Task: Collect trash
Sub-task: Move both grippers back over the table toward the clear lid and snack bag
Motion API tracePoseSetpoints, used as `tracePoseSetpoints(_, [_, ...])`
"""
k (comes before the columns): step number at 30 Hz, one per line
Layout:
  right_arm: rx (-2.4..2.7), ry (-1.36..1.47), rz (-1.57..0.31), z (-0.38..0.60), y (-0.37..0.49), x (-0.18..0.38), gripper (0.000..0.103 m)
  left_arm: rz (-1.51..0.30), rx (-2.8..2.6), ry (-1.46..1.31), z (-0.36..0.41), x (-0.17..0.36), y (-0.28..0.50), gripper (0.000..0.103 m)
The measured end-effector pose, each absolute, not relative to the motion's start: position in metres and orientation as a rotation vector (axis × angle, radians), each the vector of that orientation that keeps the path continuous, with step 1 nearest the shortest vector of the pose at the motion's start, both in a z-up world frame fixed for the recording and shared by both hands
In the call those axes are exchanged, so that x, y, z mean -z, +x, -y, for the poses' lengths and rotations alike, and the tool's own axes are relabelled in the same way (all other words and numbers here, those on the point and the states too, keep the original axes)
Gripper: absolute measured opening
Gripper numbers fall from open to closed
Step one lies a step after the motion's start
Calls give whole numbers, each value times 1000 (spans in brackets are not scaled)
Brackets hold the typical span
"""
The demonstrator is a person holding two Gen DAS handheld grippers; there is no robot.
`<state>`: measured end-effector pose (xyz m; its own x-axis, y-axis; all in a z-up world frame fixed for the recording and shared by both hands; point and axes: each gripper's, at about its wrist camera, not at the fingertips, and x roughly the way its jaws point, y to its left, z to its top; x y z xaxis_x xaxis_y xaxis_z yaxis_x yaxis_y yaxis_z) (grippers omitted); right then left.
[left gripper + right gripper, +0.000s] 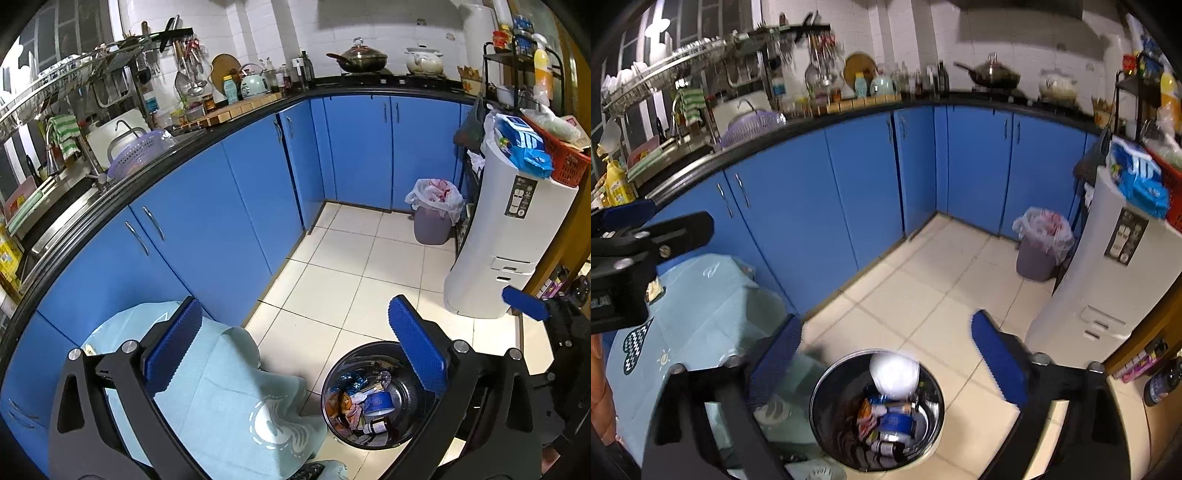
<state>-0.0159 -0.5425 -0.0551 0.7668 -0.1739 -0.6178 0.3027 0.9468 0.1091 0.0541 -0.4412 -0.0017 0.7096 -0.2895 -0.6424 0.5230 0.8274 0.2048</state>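
The right tool (pixel 886 363) is standing wide open, empty, releasing a white wad (pixel 894 374) into the floor bin (pixel 827 384); the left tool (pixel 295 354), open and empty, is needing fresh trash.

Left gripper (pixel 295 354) gapes above trash bin (pixel 332 380).

Bright indoor light; fisheye edges dark; right view blurred.
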Motion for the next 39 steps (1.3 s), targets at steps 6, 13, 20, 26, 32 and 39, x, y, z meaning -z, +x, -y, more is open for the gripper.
tracePoseSetpoints(6, [277,201,-656,539,-12,53,91,-644,456,373,431,0,59,99])
tracePoseSetpoints(13, [248,181,-665,523,0,50,92,-653,436,336,409,-3,67,99])
tracePoseSetpoints(20, [200,147,-688,491,21,49,92,-672,386,273,367,-3,85,99])
tracePoseSetpoints(26, [147,119,-709,453,48,47,92,-695,326,202,314,0,104,99])
tracePoseSetpoints(32, [67,67,-726,396,80,47,92,-722,242,137,248,8,125,99])
tracePoseSetpoints(39, [-29,12,-744,325,118,50,92,-754,120,53,158,20,146,100])
